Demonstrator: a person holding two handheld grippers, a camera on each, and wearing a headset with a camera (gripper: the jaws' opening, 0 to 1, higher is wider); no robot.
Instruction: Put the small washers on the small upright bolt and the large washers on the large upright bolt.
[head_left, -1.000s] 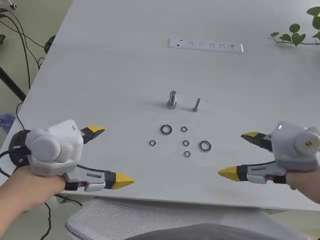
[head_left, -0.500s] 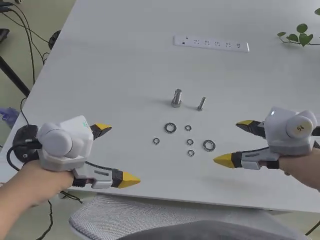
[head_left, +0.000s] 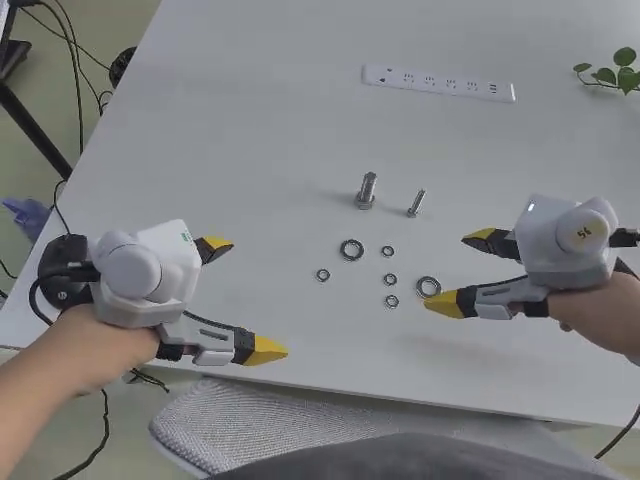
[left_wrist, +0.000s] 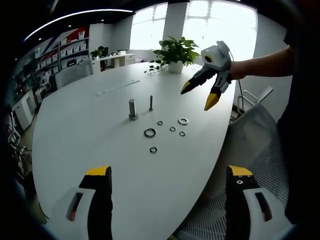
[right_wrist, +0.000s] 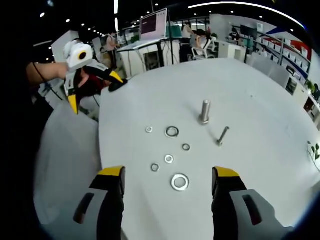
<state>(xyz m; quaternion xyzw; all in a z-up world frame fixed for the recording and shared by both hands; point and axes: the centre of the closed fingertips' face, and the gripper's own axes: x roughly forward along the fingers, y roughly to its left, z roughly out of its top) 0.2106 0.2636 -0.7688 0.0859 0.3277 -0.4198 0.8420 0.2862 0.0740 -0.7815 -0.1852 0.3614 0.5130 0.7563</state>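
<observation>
Large bolt (head_left: 366, 190) left of small bolt (head_left: 415, 204); washers (head_left: 351, 249) before both.

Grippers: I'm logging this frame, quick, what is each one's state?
Left gripper: open, holding nothing.
Right gripper: open, holding nothing, a large washer just ahead of its jaws.

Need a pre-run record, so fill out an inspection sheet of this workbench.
Surface: white table, clean.
Job's things: large bolt and small bolt standing, no washers on them; two large washers, four small washers loose in front.
Clutter: power strip at the far side.
Grippers: left tongs open, empty; right tongs open, empty, by one large washer.
Cables: black cables on the floor, left.
Surroundings: plant, chair back.
</observation>
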